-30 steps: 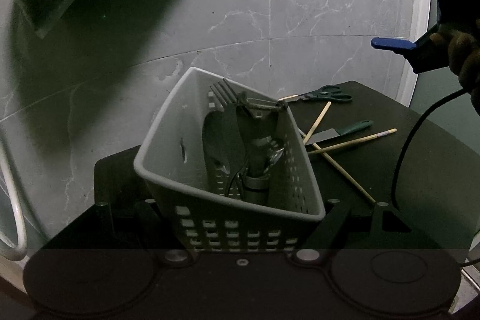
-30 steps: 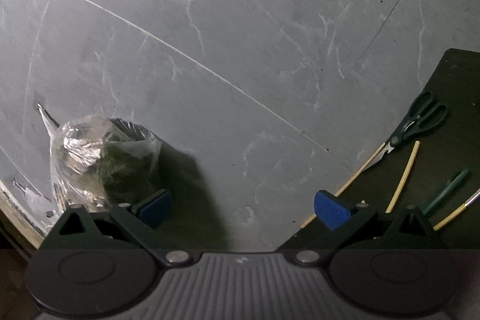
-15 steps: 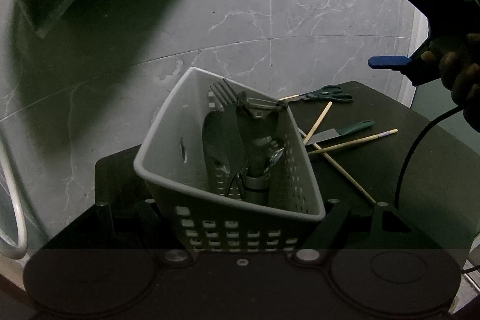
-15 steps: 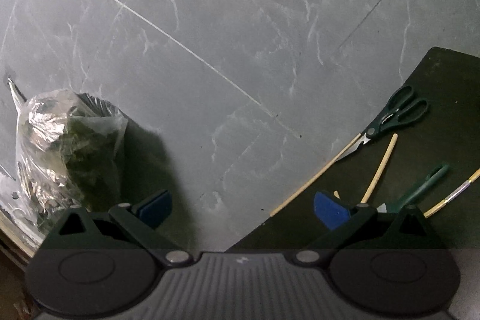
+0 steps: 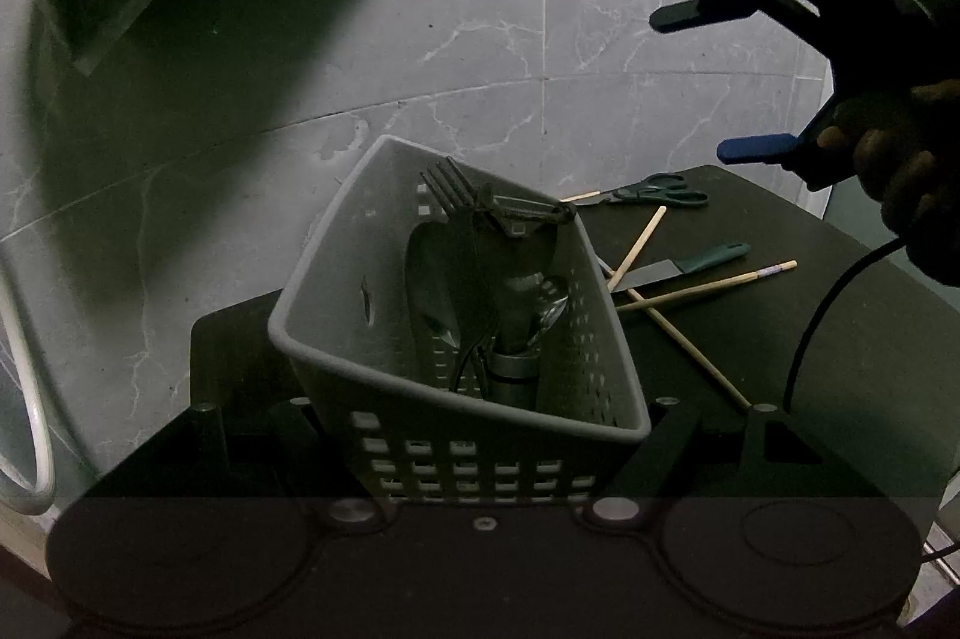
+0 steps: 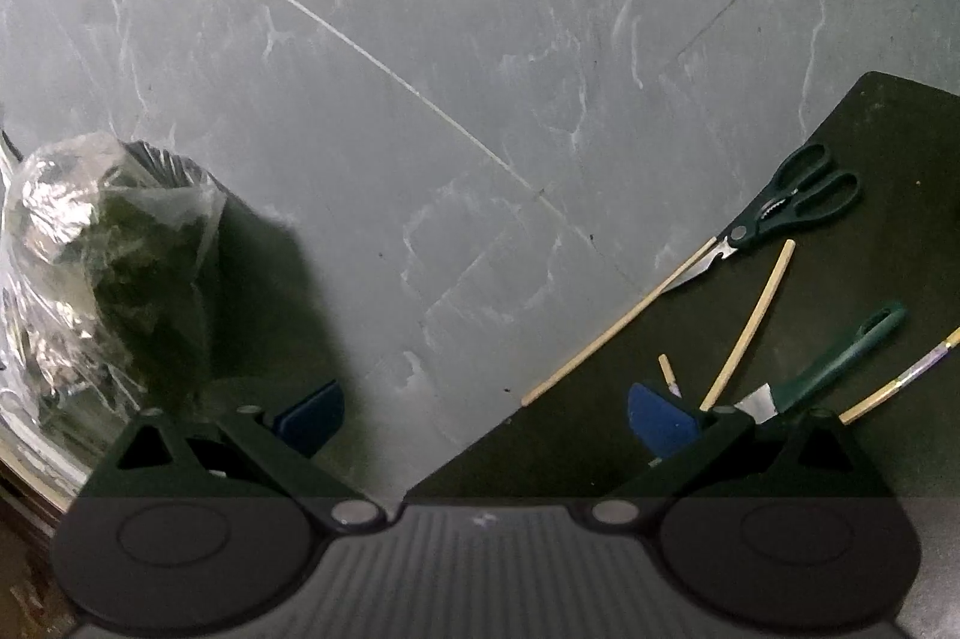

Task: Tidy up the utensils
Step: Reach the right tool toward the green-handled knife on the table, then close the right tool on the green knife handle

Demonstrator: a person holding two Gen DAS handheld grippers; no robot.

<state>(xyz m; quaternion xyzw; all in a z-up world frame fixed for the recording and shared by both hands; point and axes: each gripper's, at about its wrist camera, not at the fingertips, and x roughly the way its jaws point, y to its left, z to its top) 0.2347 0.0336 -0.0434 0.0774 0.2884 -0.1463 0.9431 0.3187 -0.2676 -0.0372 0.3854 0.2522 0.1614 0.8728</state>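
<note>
On the dark table (image 5: 870,339), your left hand-held gripper (image 5: 480,453) pinches the utensil basket (image 5: 336,315). At two o'clock from it lie scissors (image 6: 798,207), knife (image 6: 840,357) and chopsticks (image 6: 750,327); your right hand-held gripper (image 6: 486,411), spread and empty, should next descend onto one.

The basket (image 5: 456,387) is matt grey perforated plastic; the fork (image 5: 450,186) and spoons (image 5: 432,279) inside it are dull metal. The chopsticks (image 6: 750,327) are pale, bare wood. The scissors (image 6: 798,201) and knife (image 6: 840,357) have green plastic handles and bright metal blades. The table (image 6: 870,279) is matt black, the floor (image 6: 480,69) polished veined marble, and the bag (image 6: 90,249) crinkled clear plastic.
</note>
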